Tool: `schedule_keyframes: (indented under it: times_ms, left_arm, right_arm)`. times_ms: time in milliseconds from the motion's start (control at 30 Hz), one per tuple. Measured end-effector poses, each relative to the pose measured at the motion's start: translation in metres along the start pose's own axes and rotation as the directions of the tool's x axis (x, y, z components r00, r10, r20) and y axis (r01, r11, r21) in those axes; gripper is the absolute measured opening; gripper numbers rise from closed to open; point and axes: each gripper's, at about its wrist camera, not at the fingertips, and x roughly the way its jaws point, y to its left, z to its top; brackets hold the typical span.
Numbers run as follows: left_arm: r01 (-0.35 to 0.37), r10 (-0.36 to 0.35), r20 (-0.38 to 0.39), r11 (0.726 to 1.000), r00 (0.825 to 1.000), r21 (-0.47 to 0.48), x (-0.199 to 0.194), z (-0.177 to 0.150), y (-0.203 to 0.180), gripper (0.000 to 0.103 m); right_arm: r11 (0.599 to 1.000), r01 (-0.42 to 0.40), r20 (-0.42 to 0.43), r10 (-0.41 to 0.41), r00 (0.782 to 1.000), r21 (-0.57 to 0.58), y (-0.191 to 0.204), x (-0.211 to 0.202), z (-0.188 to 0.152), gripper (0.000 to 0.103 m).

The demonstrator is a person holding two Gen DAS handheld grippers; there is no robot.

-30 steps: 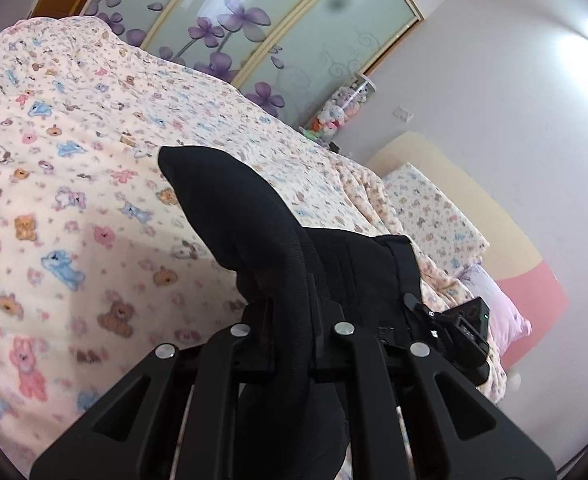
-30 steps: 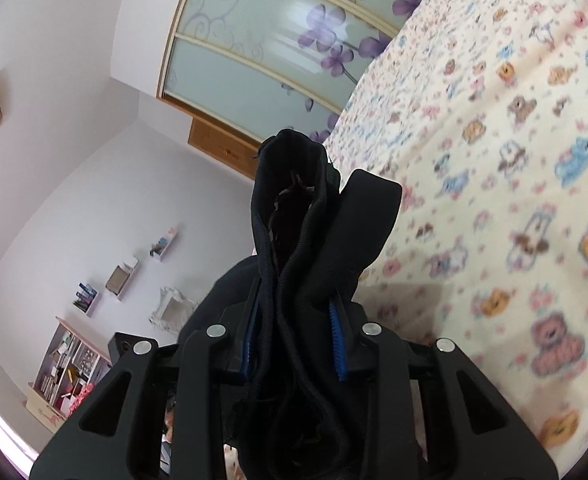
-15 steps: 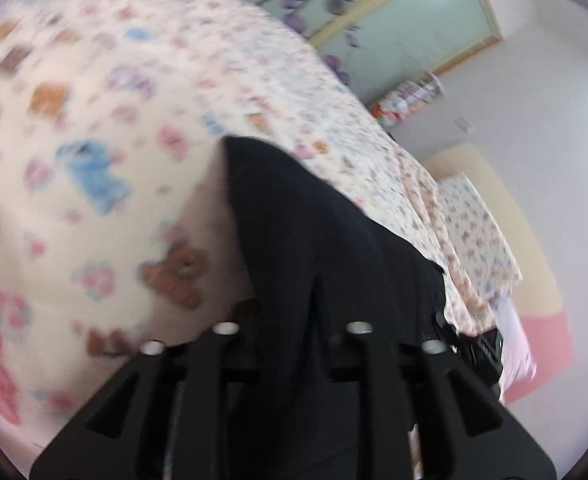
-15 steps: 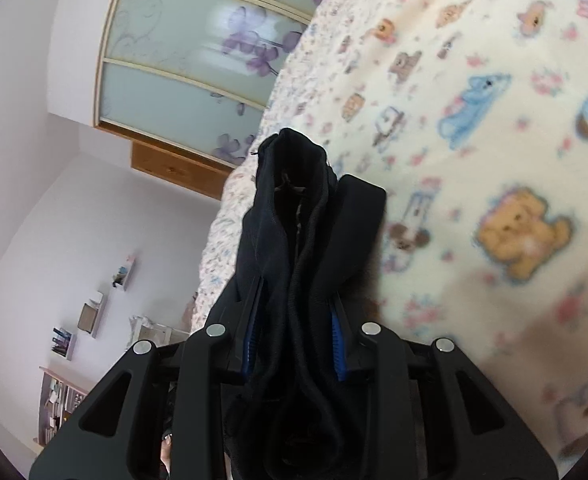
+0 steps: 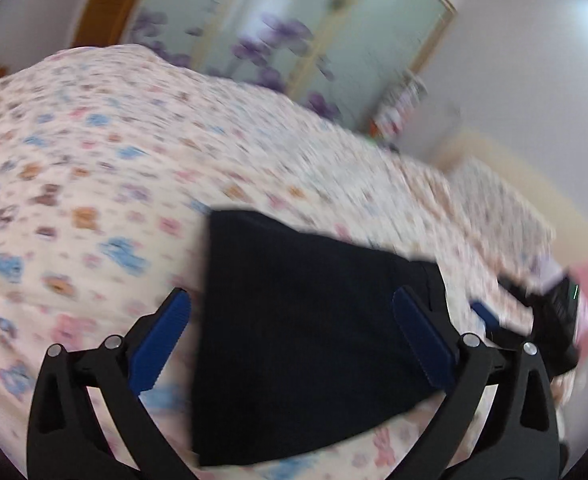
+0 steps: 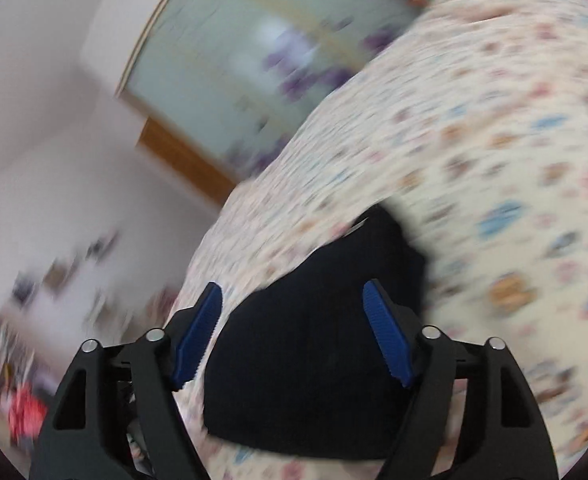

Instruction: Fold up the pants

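Both my hand-held grippers, left (image 5: 291, 336) and right (image 6: 294, 332), gape wide, holding nothing. Pants (image 5: 306, 332) lie folded on the bed (image 5: 93, 184). Fold step looks placed; next I'd judge: pull back, check edges.

The bed (image 5: 93, 168) is covered by a cream quilt (image 6: 494, 140) printed with small bears and flowers in blue, pink and brown; the print is blurred in both views. Folded black pants (image 5: 306, 332) lie flat directly on the quilt, in front of and between the spread blue-padded fingers of the left tongs (image 5: 289, 340), and likewise between those of the right tongs (image 6: 294, 336). Beyond the right tongs the quilt rises in a rumpled mound.
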Motion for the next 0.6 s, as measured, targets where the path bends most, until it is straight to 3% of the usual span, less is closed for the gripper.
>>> schedule_keyframes:
  times_ms: [100, 167, 267, 467, 600]
  left_arm:
    - [-0.014, 0.017, -0.069, 0.999, 0.997, 0.043, 0.017, -0.016, -0.016, 0.101]
    - [-0.056, 0.062, -0.135, 0.997, 0.989, 0.044, 0.035, -0.023, -0.014, 0.101]
    - [-0.059, 0.055, -0.252, 0.998, 0.966, -0.008, 0.066, -0.035, 0.003, 0.101]
    - [-0.04, 0.026, -0.202, 0.997, 0.979, -0.065, 0.075, -0.043, 0.016, 0.101]
    - [-0.07, 0.066, -0.146, 0.997, 0.987, -0.026, 0.044, -0.043, 0.003, 0.101]
  right_arm:
    - [0.999, 0.044, -0.124, -0.046, 0.991, -0.021, 0.009, 0.022, -0.012, 0.078]
    - [0.988, 0.153, -0.168, -0.152, 0.974, -0.01, -0.003, 0.035, -0.015, 0.078]
    - [0.988, 0.151, -0.189, -0.143, 0.971, 0.028, -0.023, 0.043, -0.024, 0.078]
    - [0.989, 0.147, -0.14, -0.149, 0.979, -0.023, -0.023, 0.044, -0.03, 0.083]
    - [0.988, 0.15, -0.09, -0.153, 0.984, -0.044, -0.01, 0.037, -0.026, 0.085]
